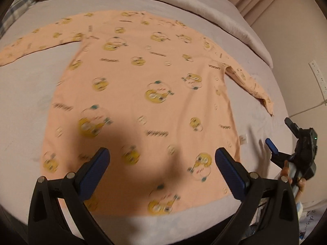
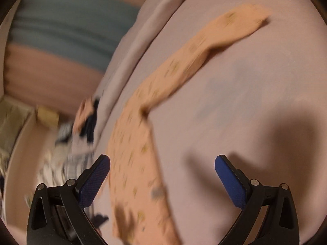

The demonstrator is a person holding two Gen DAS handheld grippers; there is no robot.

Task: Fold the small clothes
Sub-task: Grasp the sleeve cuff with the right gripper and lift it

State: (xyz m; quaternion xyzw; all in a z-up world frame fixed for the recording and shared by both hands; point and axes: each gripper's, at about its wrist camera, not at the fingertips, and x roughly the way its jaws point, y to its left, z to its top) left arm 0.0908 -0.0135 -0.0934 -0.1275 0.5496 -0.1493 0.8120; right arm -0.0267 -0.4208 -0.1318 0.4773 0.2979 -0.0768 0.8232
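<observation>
A peach long-sleeved top (image 1: 143,94) with yellow cartoon prints lies flat on the pale bed sheet (image 1: 24,102), both sleeves spread out. My left gripper (image 1: 162,157) hovers open above its hem, nothing between the blue pads. The right gripper (image 1: 280,136) shows at the right edge of the left wrist view, beside the top's right hem corner and below its right sleeve (image 1: 251,83). In the blurred right wrist view that gripper (image 2: 162,163) is open over the sheet, with the top (image 2: 134,153) and its sleeve (image 2: 214,38) running off ahead and to the left.
A rumpled grey blanket (image 1: 204,6) lies along the far side of the bed. A white power strip (image 1: 317,75) hangs on the wall at right. Other clothes (image 2: 85,122) sit in a blurred pile off the bed's left side. A teal band (image 2: 67,32) crosses the background.
</observation>
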